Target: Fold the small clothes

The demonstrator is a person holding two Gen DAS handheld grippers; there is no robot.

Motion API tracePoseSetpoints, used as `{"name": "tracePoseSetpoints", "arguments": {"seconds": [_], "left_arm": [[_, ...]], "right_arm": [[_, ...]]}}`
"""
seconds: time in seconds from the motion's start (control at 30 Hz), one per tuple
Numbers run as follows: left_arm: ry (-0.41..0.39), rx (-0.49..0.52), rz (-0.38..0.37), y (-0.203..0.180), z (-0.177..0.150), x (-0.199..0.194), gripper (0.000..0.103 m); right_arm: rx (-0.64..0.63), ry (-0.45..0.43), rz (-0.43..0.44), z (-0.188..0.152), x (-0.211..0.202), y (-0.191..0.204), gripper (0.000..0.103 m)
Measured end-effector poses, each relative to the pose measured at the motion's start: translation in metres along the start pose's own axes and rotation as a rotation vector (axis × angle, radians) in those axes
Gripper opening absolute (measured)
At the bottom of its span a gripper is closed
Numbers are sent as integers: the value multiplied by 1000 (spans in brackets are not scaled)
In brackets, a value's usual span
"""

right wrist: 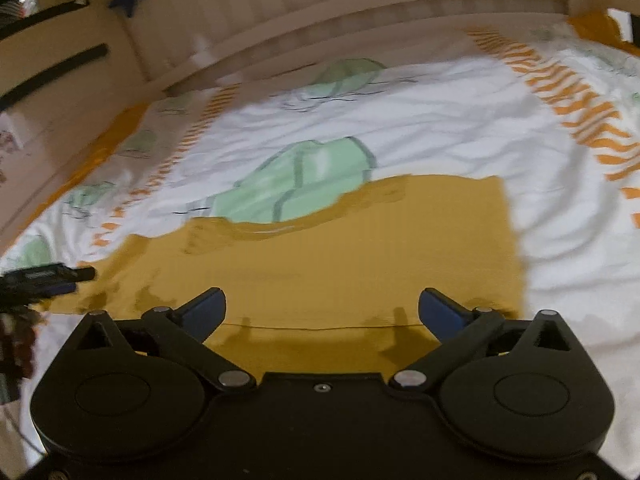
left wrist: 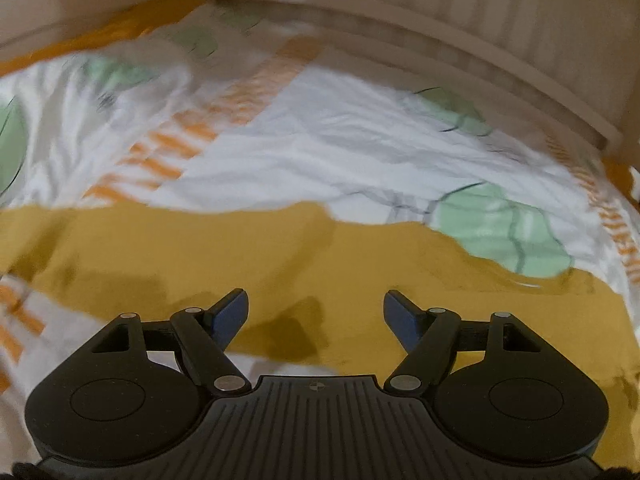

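mustard-yellow garment (right wrist: 360, 248), one item, spread flat on a white bedsheet (right wrist: 440, 128) printed with green shapes and orange stripes, wooden bed frame (right wrist: 360, 4) beyond; its near hem lies just ahead of both claws. left gripper (left wrist: 316, 316) and right gripper (right wrist: 322, 312) each hover over the cloth, jaws spread wide, pinching nothing. risk, as judged: a shallow pinch could catch the sheet along with the fabric, or take one layer only, so the fold drags crooked; frames are blurred, so the edges are hard to place
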State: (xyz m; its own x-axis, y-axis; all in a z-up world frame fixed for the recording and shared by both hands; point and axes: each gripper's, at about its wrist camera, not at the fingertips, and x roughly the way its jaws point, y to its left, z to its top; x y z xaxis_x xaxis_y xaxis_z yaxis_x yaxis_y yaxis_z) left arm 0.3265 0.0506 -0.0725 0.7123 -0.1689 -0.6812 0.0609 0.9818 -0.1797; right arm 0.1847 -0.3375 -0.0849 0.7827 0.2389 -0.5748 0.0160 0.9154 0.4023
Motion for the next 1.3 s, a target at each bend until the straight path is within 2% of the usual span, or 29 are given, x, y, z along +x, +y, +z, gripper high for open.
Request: {"name": "tracePoseSetpoints", "arguments": {"seconds": [0.1,0.23,0.43,0.6,0.73,0.93,1.13,1.17,1.2,1.27,1.3], "left_arm": [[19,-55,43,25,0,-2,74],[-16,-160,85,66,11,-18,74],[-63,-269,203,142,31,-41,74],[-72,-435,292,206,26,-45,74],[-60,-540,304,240,15,-39,74],[-49,-595,275,261,8,-12,74],[-80,-536,264,263,17,3,73],[-90,-537,258,264,17,4,67],[-105,-539,254,264,17,3,39],[-94,-562,256,266,18,5,3],[-91,-587,254,267,18,5,3]], "right_arm": [[53,-5,83,-4,2,8,103],[60,0,146,-9,4,25,103],[3,2,190,-16,8,51,103],[-32,19,206,-22,14,68,103],[-76,30,216,-26,18,79,103],[-122,33,219,-31,20,90,103],[-127,54,206,-34,25,89,103],[-124,58,204,-35,26,88,103],[-121,59,201,-35,26,87,103],[-115,58,195,-34,26,86,103],[-111,57,193,-34,26,85,103]]}}
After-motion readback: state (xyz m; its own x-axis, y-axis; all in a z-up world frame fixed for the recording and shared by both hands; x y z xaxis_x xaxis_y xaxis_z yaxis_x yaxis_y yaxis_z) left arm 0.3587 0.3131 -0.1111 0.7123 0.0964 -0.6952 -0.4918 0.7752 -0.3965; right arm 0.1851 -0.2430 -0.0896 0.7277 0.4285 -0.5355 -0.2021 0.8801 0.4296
